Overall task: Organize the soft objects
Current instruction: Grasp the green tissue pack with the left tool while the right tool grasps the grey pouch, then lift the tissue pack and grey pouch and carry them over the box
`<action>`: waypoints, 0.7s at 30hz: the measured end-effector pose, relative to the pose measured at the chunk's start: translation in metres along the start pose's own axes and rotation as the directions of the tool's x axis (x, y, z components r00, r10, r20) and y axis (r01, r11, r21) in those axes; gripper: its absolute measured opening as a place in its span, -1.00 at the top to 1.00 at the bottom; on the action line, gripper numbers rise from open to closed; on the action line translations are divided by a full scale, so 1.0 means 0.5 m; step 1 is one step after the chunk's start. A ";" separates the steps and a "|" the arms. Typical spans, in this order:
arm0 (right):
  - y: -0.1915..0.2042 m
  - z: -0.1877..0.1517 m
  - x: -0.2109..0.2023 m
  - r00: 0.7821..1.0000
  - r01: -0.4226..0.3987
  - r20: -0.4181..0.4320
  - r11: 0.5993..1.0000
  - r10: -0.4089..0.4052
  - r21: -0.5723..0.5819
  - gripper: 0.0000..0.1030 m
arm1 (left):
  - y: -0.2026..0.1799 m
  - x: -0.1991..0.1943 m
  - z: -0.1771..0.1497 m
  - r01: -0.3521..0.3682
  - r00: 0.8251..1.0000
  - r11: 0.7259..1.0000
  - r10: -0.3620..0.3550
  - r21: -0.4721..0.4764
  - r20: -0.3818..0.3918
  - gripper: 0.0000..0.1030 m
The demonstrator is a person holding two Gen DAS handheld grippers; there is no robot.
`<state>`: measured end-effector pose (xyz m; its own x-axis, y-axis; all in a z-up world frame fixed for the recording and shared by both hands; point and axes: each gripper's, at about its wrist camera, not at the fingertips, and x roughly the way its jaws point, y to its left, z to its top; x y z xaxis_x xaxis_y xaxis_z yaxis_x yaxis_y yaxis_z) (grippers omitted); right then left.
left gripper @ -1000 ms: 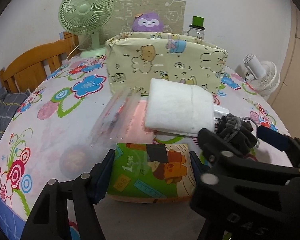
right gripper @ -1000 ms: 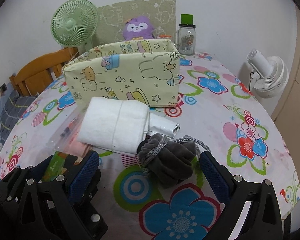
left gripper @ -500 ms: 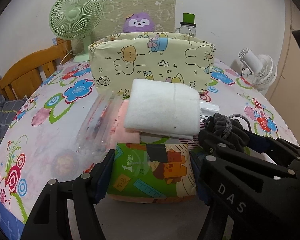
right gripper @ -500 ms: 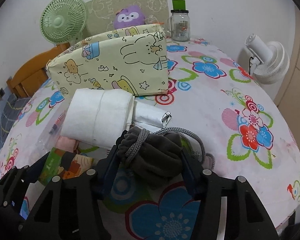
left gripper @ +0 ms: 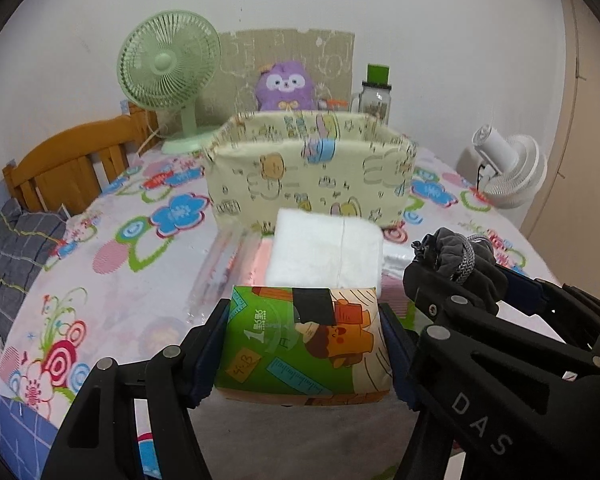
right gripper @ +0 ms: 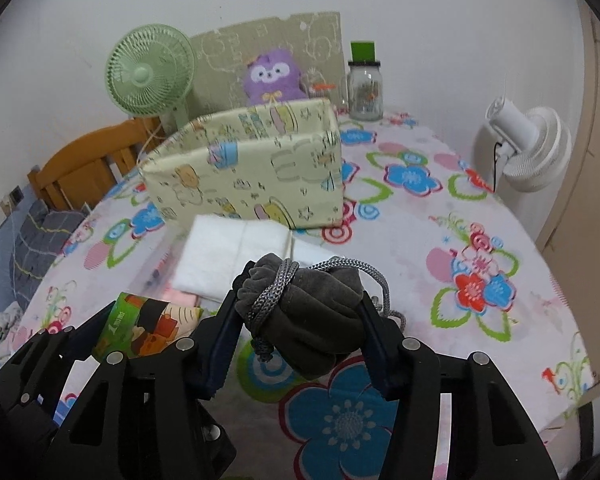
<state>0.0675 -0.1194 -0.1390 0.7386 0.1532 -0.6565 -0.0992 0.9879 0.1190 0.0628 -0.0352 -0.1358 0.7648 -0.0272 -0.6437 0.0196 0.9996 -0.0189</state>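
My left gripper (left gripper: 302, 314) is shut on a green cartoon-printed tissue pack (left gripper: 304, 348), held just above the flowered tablecloth. Beside it on the right, my right gripper (right gripper: 302, 292) is shut on a grey drawstring pouch (right gripper: 312, 320), also raised off the table; its cord hangs down. In the left wrist view the pouch (left gripper: 460, 256) shows at the right. A folded white cloth (left gripper: 324, 248) lies ahead of both grippers. Behind it stands an open-topped yellow fabric box (left gripper: 312, 176) with animal prints. What the box holds is hidden.
A clear plastic bag (left gripper: 223, 264) with something pink lies left of the white cloth. A green fan (left gripper: 167, 64), a purple plush (left gripper: 285, 86) and a glass jar (left gripper: 376, 96) stand at the back. A white fan (left gripper: 508, 168) is off the right edge, a wooden chair (left gripper: 71, 156) at left.
My right gripper went from open around the grey pouch to shut on it. Both grippers then rose with their loads, and the box's open top came into view.
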 end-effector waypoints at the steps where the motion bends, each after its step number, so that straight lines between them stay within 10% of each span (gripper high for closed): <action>1: 0.001 0.003 -0.009 1.000 0.001 0.008 1.000 -0.001 0.001 -0.12 | 0.000 -0.007 0.003 0.002 1.000 1.000 -0.002 0.001 0.007 -0.38; 21: 0.028 0.104 -0.168 0.983 0.014 0.181 1.000 -0.014 0.004 -0.13 | 0.008 -0.149 0.111 0.017 0.986 1.000 -0.019 0.015 0.167 -0.38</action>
<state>0.0386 -0.1196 -0.0435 0.8485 0.1325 -0.5124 -0.0862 0.9898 0.1132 0.0418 -0.0293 -0.0456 0.8609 -0.0454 -0.5068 0.0420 0.9990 -0.0181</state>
